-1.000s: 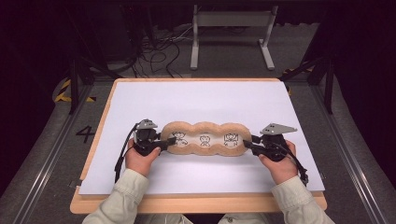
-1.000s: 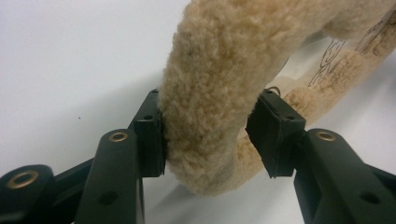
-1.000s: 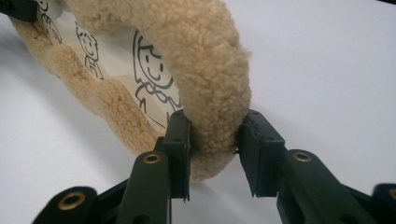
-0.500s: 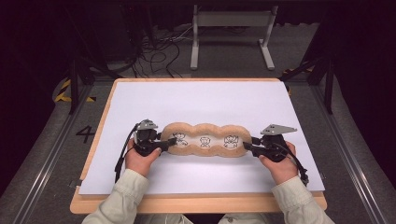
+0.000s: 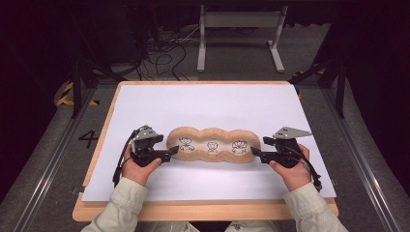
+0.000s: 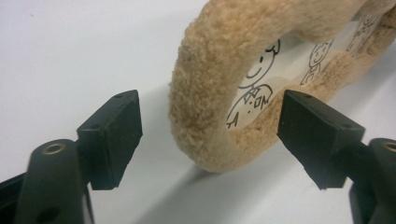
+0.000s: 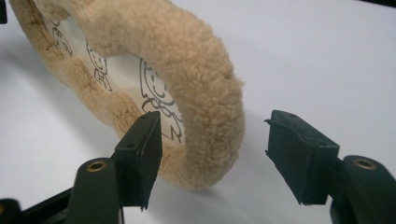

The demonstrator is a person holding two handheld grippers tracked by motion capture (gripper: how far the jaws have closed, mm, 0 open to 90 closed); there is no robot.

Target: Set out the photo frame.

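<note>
The left gripper sits in the lower left of the high view with its jaws apart; they have just been opening, and in the left gripper view the rounded end of the long tan fleece cushion with three lobes and cartoon figures drawn on its pale centre stands between the pads without either one pressing on it. The right gripper, lower right in the high view, has also just been spreading its jaws; in the right gripper view the cushion's other end lies between them, clear of the pads. In the high view the cushion lies flat across the lower middle, on the white sheet that covers the wooden board.
</note>
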